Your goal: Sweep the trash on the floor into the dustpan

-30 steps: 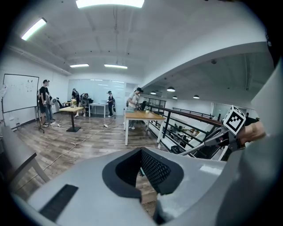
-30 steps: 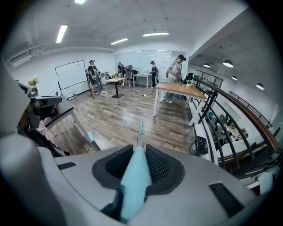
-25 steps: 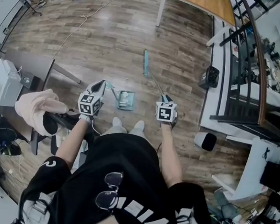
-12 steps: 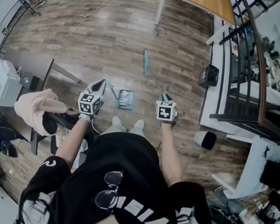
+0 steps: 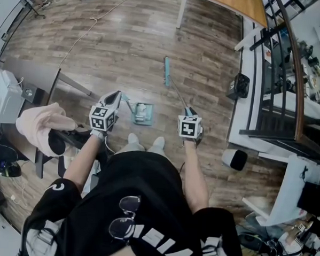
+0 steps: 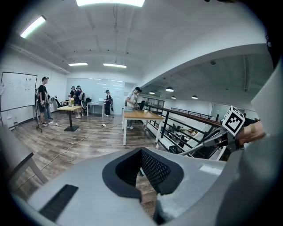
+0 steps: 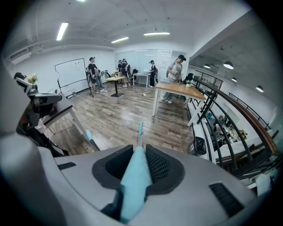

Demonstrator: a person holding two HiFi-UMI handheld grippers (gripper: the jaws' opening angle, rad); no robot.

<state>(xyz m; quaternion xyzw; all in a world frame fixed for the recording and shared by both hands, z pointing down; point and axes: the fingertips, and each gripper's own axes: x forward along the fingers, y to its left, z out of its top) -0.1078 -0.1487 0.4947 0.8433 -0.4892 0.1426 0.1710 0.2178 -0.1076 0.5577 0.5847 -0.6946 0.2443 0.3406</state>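
only distant people [image 6: 44, 95] shifted; right gripper [image 7: 140, 149] jaws pinch broom [image 7: 136, 181], left gripper [image 6: 139, 152] pinches dustpan handle [image 5: 128, 104], plain only overhead.

Only the far background differs. In the left gripper view the people [image 6: 76, 93] behind the small desk [image 6: 70, 107] now stand close together, where before they were apart and one was lower. In the right gripper view the same pair [image 7: 122, 66] has drawn together too.
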